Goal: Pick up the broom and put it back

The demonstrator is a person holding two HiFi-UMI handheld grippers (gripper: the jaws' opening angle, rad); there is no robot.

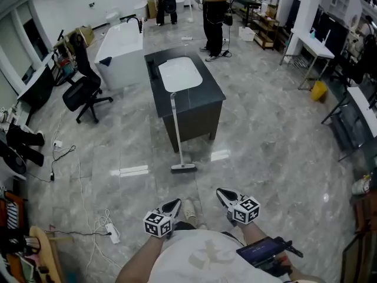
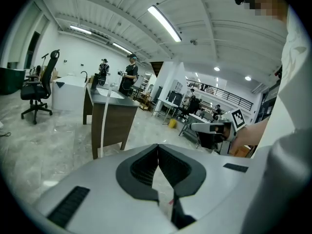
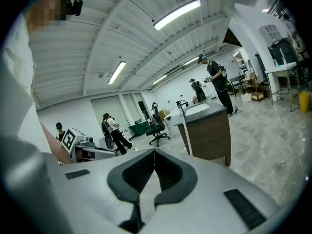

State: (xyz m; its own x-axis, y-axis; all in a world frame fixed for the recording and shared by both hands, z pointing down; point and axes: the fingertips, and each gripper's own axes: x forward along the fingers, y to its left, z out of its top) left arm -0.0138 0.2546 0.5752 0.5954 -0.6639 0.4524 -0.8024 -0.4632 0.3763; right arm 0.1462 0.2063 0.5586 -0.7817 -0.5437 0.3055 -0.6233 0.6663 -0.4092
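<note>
The broom [image 1: 177, 135], with a long white handle and a dark head on the floor, leans upright against the front of a dark cabinet [image 1: 194, 108] topped by a white basin. It stands well ahead of both grippers. My left gripper [image 1: 175, 204] and right gripper [image 1: 220, 193] are held low in front of my body, both shut and empty. In the left gripper view the shut left gripper [image 2: 158, 146] points toward the cabinet, with the broom handle [image 2: 103, 126] far off. In the right gripper view the shut right gripper [image 3: 155, 150] faces the broom handle [image 3: 186, 130].
A black office chair [image 1: 82, 90] and a white bathtub [image 1: 121, 43] stand at the left. Cables and a power strip [image 1: 112, 233] lie on the floor at the lower left. People [image 1: 215, 16] stand behind the cabinet. Tables [image 1: 312, 46] and a yellow bin [image 1: 318, 90] are at the right.
</note>
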